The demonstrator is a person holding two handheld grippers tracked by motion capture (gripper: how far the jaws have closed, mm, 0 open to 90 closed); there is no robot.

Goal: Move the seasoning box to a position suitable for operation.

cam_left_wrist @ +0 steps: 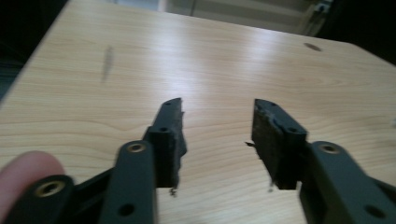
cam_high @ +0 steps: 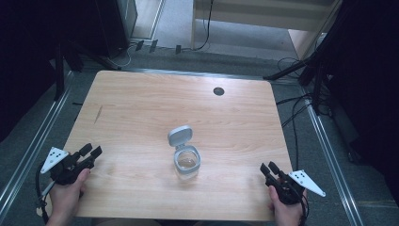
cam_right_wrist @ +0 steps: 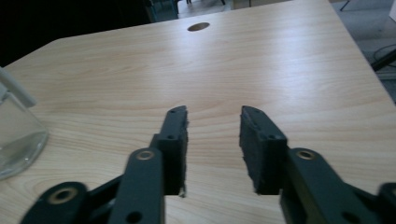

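Observation:
A clear glass jar (cam_high: 187, 163) stands near the middle of the wooden table (cam_high: 141, 108), its grey hinged lid (cam_high: 180, 136) flipped up and open behind it. Part of the jar (cam_right_wrist: 16, 135) shows at the left edge of the right gripper view. My left gripper (cam_high: 90, 151) rests at the table's front left edge, held in a hand, jaws apart with nothing between them (cam_left_wrist: 217, 135). My right gripper (cam_high: 269, 167) sits at the front right edge, also open and empty (cam_right_wrist: 214, 140). Both grippers are well away from the jar.
A small round grommet hole (cam_high: 218, 91) lies near the table's far edge. A dark streak (cam_high: 98, 114) marks the wood at the left. Black stands and cables (cam_high: 301, 70) surround the table on the floor.

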